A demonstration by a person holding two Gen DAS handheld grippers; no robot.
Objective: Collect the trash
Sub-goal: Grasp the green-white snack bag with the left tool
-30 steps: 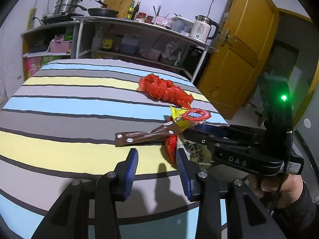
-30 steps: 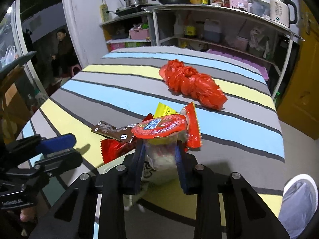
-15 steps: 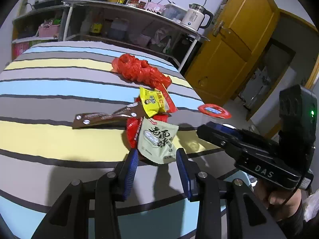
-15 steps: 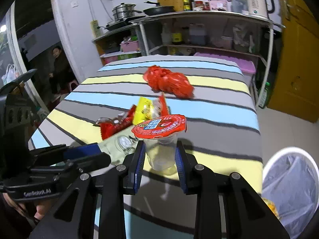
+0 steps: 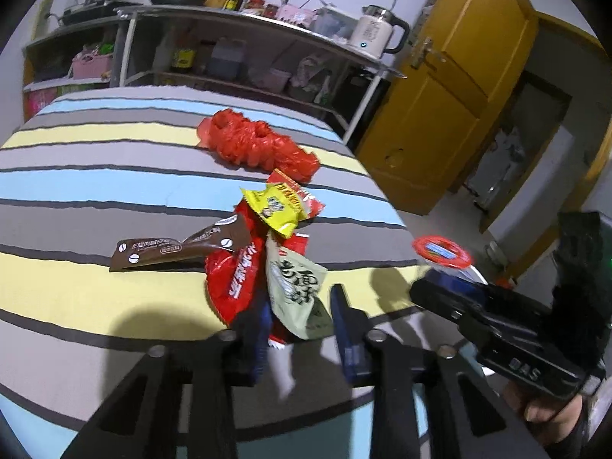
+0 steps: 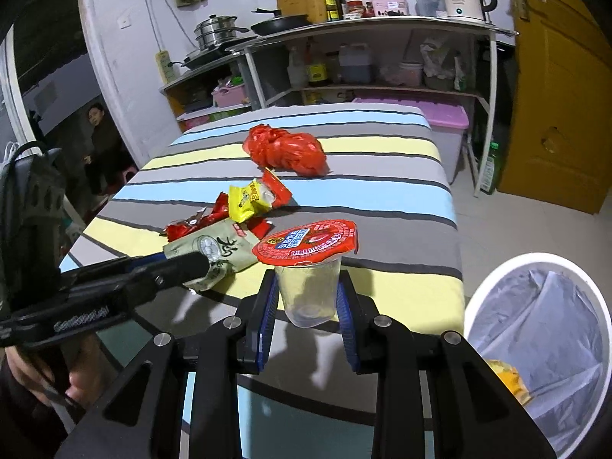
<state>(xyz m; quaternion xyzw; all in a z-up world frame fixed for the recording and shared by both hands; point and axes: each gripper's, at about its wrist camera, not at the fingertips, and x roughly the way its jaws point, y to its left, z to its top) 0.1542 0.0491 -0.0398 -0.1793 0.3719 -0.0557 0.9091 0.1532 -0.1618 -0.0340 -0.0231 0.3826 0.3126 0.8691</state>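
Your right gripper [image 6: 306,306] pinches the cup [image 6: 308,290] upright, bin-bound; left gripper [image 5: 296,325] fingers spread, seemingly straddling the green packet [image 5: 294,287].

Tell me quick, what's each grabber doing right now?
Left gripper: open, fingers either side of the green snack packet, not squeezing it.
Right gripper: closed on the clear plastic cup with the red foil lid.

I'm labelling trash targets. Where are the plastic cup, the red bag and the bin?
plastic cup [image 6: 308,290]: right wrist view, clear side wall.
red bag [image 6: 288,149]: right wrist view, crumpled middle.
bin [image 6: 493,279]: right wrist view, white rim.
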